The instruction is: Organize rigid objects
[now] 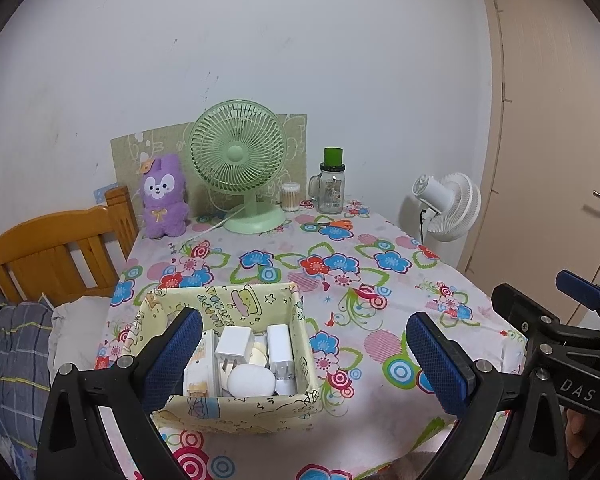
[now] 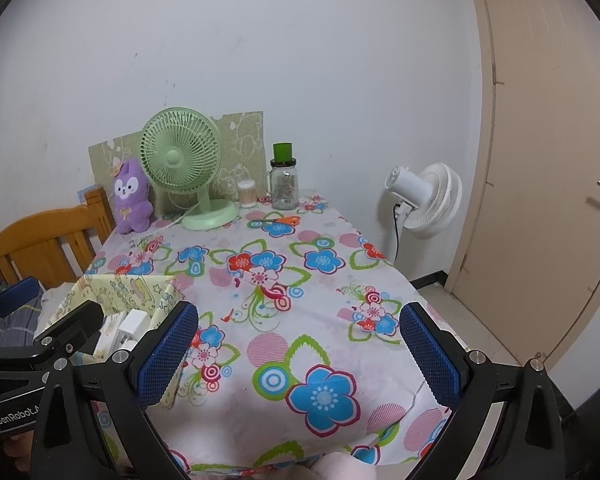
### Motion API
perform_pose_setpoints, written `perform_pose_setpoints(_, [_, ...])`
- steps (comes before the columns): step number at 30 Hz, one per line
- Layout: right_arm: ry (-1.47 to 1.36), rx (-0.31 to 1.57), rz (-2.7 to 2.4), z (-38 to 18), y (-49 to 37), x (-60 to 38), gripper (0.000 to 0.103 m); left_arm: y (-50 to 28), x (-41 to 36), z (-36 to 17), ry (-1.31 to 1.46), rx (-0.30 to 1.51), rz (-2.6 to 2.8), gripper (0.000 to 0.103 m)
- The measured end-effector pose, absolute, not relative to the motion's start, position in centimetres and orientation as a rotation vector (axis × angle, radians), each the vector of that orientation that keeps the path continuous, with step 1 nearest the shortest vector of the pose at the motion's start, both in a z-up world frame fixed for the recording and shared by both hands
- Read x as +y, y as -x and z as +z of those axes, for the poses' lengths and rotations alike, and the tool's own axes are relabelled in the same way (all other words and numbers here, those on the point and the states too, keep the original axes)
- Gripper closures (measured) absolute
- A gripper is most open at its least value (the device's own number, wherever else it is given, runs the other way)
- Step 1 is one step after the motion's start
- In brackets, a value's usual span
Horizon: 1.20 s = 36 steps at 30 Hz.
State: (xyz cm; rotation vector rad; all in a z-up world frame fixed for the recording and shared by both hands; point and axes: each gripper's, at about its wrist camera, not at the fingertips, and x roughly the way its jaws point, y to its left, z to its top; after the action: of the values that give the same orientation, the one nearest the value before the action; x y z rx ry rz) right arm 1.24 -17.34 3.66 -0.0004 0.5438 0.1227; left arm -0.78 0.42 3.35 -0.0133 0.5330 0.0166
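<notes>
A yellow patterned fabric box (image 1: 256, 406) sits at the near left of the floral-clothed table (image 1: 384, 284). Inside it lie white charger plugs (image 1: 236, 346), a white round puck (image 1: 251, 380) and a flat pale packet (image 1: 198, 372). My left gripper (image 1: 304, 354) hovers over the box's near side, open, with nothing between its blue pads. My right gripper (image 2: 300, 344) is open above bare cloth to the right of the box (image 2: 120, 292), which shows at the left of the right wrist view. Each gripper's black frame shows at the edge of the other's view.
At the table's back stand a green desk fan (image 1: 240, 164), a purple plush toy (image 1: 164, 196), a cotton-swab tub (image 1: 291, 196) and a glass jar with a green lid (image 1: 332, 188). Orange scissors (image 1: 336, 224) lie near the jar. A wooden bed frame (image 1: 52, 252) is left; a white floor fan (image 1: 452, 206) and a door are right.
</notes>
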Motion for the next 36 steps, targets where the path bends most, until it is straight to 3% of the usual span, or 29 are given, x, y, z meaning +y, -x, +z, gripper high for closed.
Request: perform_pose_setpoints(36, [0.009,0.547,0.122,3.46,-1.33,-17.40,0.001,0.99,0.43,3.43,0.008,0.530,0.023,0.000])
